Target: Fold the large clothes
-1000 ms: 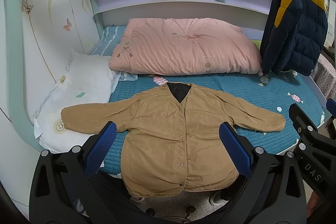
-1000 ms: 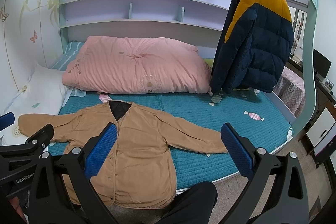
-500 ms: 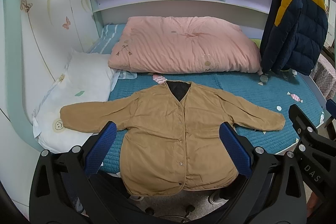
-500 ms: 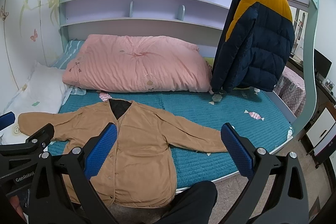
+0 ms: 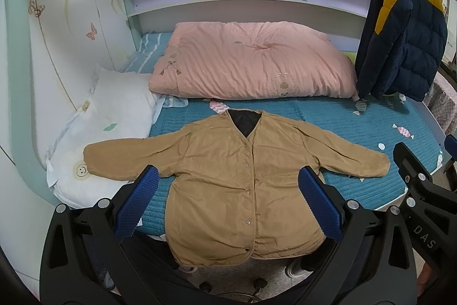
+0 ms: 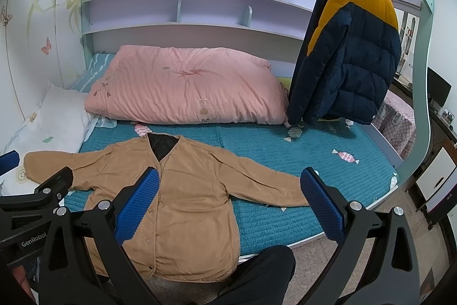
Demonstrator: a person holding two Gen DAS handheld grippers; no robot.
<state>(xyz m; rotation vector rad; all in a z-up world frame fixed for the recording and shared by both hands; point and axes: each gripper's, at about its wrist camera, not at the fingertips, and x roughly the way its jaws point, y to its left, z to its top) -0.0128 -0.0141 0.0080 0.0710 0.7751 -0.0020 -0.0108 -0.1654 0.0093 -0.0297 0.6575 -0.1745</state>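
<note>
Ahead, jacket [image 5: 237,179] beyond open left gripper [image 5: 228,202].

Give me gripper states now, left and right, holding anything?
Left gripper: open, empty, held above the tan jacket spread on the bed.
Right gripper: open, empty, also short of the jacket.

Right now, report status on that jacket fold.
Left gripper open, right gripper open, both empty. Tan button-front jacket flat on teal bedspread, sleeves spread, hem overhanging the edge, unfolded. One cuff on white pillow.
</note>
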